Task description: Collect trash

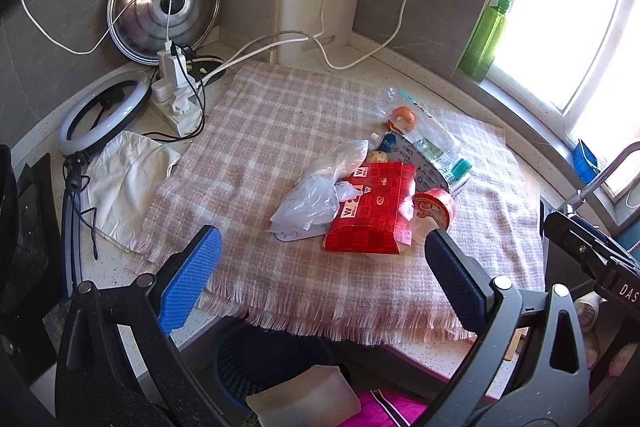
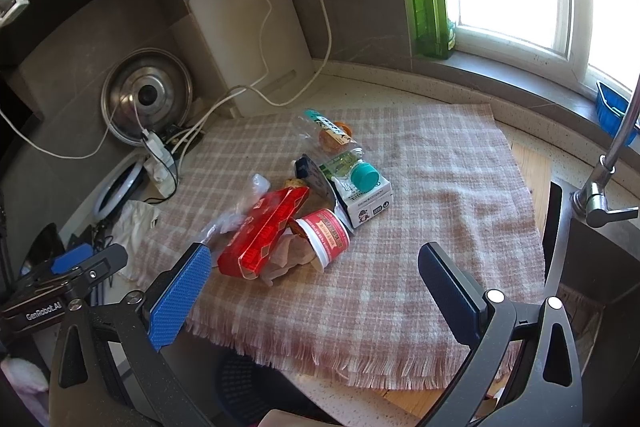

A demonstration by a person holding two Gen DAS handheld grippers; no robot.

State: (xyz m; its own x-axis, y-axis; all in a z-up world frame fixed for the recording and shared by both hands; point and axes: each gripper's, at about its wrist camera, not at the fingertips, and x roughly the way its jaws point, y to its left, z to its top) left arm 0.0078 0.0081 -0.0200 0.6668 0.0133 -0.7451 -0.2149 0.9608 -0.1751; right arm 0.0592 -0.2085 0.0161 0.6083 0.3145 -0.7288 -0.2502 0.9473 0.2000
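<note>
Here the trash sits in one loose heap at the centre of both frames, on a pink-and-white checked cloth (image 1: 280, 131) spread over the speckled tabletop (image 2: 400, 87). The left hand-held gripper (image 1: 324, 267) and the right hand-held gripper (image 2: 316, 287) both hover at the bottom of their frames with jaws spread wide and nothing between them. The flat red cardboard box (image 1: 372, 211) looks light and fairly stiff, so pinching across its thin faces near an end should hold. The crumpled clear plastic bag (image 1: 320, 187) is soft and slippery; gathering a bunched fold would be safer than a flat patch. The small red-labelled round cup (image 2: 324, 239) lies tipped and may crush, so its rim seems the better hold. A dark blue slotted bin (image 1: 256, 359) shows below the cloth's fringe at the lower middle.
</note>
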